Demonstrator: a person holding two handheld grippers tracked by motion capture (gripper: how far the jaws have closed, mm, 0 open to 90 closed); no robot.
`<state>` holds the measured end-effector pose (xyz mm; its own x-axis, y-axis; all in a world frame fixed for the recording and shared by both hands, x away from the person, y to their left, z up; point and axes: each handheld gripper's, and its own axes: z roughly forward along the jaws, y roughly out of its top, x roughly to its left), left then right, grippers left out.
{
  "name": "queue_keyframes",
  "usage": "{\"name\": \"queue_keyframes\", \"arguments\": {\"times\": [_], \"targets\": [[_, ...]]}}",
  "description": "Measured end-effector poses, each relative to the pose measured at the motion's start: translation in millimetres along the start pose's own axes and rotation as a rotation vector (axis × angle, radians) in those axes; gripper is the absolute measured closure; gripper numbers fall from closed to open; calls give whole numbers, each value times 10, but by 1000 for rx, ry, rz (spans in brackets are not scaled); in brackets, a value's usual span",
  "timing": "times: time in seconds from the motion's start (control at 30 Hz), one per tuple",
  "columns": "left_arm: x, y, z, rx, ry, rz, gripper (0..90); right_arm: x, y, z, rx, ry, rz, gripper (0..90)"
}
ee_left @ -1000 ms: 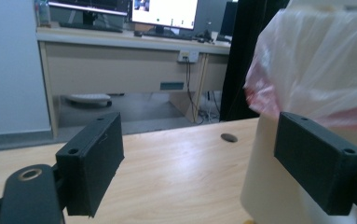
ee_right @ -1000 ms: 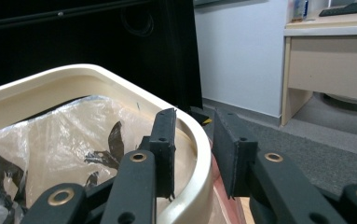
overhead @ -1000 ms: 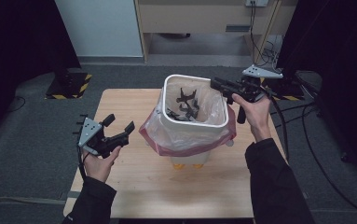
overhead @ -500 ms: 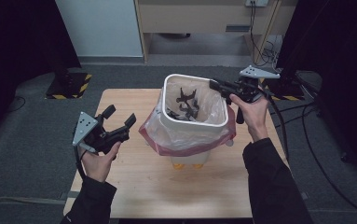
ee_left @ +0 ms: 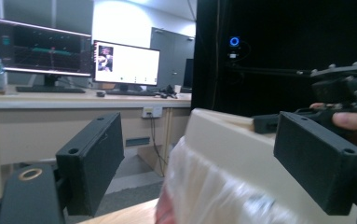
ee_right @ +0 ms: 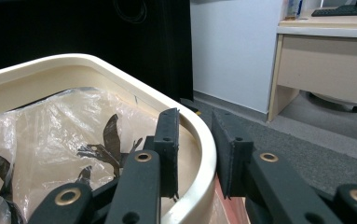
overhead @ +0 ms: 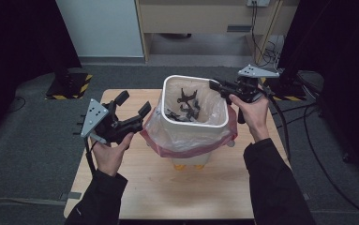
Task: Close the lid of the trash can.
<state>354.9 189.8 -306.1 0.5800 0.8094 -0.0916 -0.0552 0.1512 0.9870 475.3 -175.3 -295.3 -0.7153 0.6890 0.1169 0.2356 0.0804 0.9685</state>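
Standing in the middle of the wooden table (overhead: 214, 187), the cream bin (overhead: 193, 126) holds a clear plastic liner (overhead: 214, 101) with dark scraps (overhead: 186, 105) inside, and the liner hangs over the outside with a pink-red edge near its bottom. The bin has not changed its place since the earlier frames.

The right gripper (overhead: 217, 86) is at the far right corner of the bin. In the right gripper view its jaws stand on both sides of the rim (ee_right: 199, 140), one inside against the liner and one outside. They are close to each other, but I cannot tell if they already press the rim. Compared with one second ago, this gripper has moved a little upward and its grey plate (overhead: 258, 71) is more level.

The left gripper (overhead: 132, 104) is held in the left hand (overhead: 109, 154) above the left part of the table, just beside the hanging liner. Its jaws are spread wide and hold nothing. Since the earlier frames it has risen and come nearer to the bin, with its jaws turned toward the bin. In the left gripper view the bin wall and the crinkled plastic (ee_left: 213, 191) lie between the two jaws, and the right hand (ee_left: 353, 121) shows farther off
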Motion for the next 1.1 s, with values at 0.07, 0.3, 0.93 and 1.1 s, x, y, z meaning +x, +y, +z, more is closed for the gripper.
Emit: {"name": "queue_keyframes", "arguments": {"times": [0.07, 0.3, 0.93, 1.1], "targets": [[-63, 43, 67, 2, -14, 3, 144, 3, 1, -2, -3, -4, -5, 735], [-254, 64, 286, 39, -51, 6, 139, 7, 6, -5, -14, -5, -4, 734], [-194, -195, 399, 147, -14, -28, 137, 21, -24, 21, -8, 18, -39, 634], [-168, -260, 399, 148, -17, -64, 137, 5, 11, -12, -113, -42, -34, 573]]}}
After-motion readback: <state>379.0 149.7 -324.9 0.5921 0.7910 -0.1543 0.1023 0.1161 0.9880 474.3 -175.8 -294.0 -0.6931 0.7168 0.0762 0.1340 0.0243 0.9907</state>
